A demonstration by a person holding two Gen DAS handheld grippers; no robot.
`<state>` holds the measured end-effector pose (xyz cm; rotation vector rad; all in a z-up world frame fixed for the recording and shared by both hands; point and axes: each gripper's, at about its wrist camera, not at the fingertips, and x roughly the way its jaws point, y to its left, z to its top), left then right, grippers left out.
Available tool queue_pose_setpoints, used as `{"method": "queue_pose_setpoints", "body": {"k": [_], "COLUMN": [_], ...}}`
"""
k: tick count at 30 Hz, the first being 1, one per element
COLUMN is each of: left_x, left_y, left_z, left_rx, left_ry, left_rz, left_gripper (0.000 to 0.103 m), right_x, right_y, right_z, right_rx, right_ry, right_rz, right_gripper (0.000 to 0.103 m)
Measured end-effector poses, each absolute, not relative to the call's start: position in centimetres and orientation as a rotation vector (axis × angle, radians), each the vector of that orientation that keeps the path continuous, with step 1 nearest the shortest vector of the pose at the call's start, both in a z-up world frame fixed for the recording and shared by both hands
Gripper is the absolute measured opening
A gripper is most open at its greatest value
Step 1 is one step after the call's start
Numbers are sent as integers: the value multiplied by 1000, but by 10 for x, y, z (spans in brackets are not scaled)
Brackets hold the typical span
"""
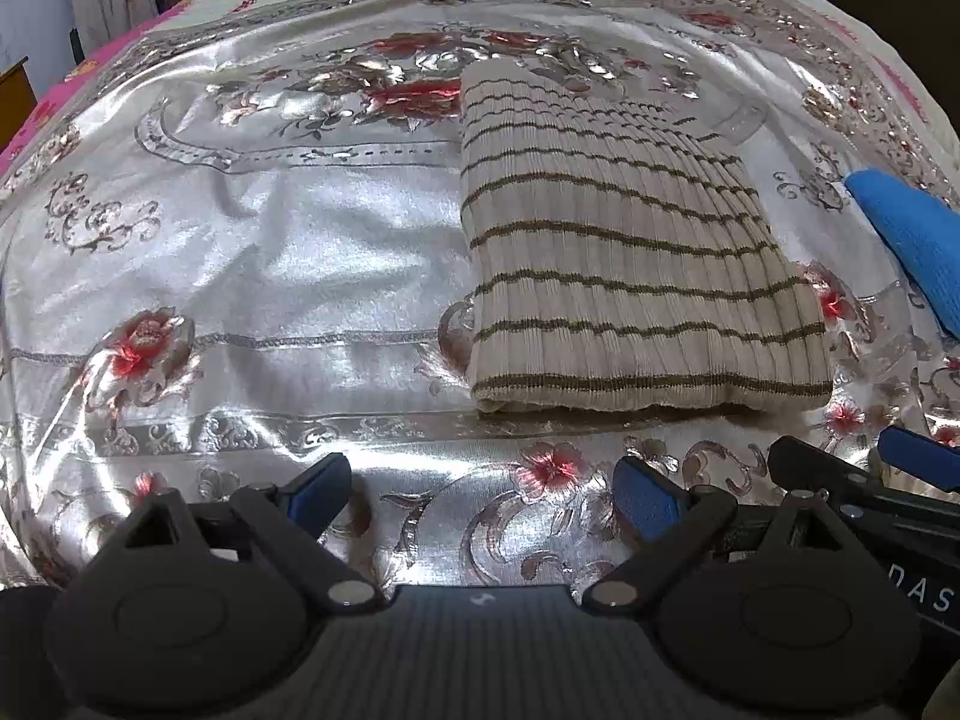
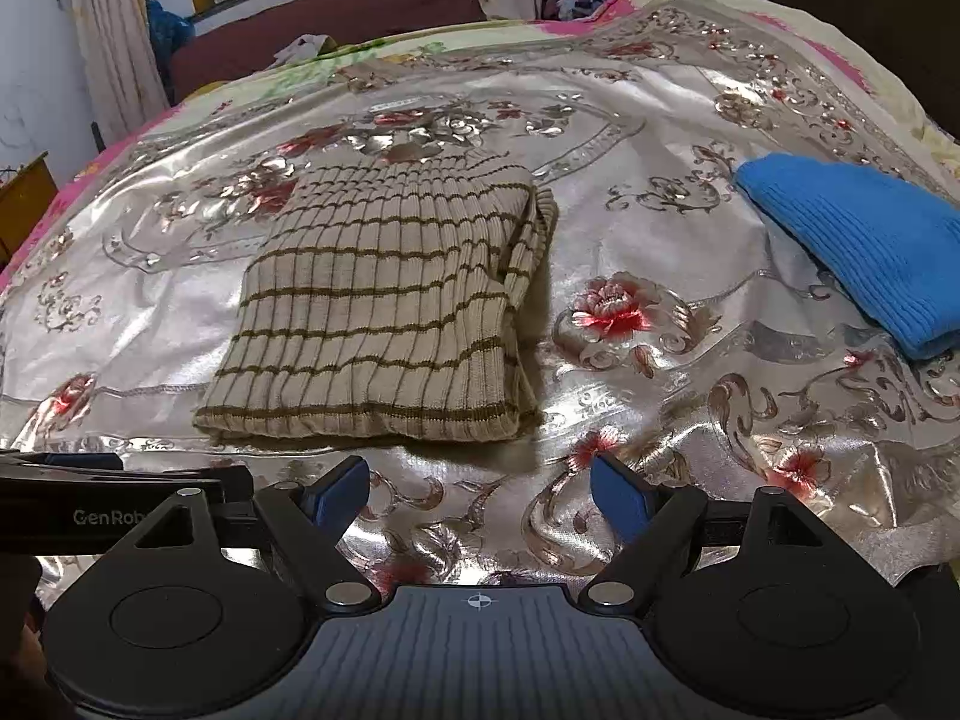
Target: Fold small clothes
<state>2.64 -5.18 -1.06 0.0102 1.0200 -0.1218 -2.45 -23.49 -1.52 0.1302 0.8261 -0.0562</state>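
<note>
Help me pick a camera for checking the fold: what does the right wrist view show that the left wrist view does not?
Only the right wrist view shows the striped sweater's layered right edge and most of the blue knit piece. Only the left shows the sweater's left edge against the bedspread. Both show the folded sweater flat on the bedspread, and both the left gripper and the right gripper open, holding nothing.

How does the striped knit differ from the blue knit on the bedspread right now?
The striped knit is cream with thin brown bands; the blue knit is plain blue. The striped knit lies as a folded rectangle in front of both open grippers; the blue knit lies off to the right, partly cut off by the frame. Both are ribbed and rest on the bedspread.
</note>
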Motion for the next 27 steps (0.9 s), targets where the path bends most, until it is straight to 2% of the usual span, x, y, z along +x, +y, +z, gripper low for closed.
{"method": "queue_pose_setpoints", "body": {"k": [27], "left_x": [26], "left_y": [-51], "left_z": [-10], "left_rx": [-4], "left_ry": [1024], "left_rz": [-133], "left_gripper": [99], "right_x": [-24], "right_y": [-234], "right_z": [-17], "right_rx": [107], "right_ry": [851], "right_rz": [-90], "right_gripper": [83]}}
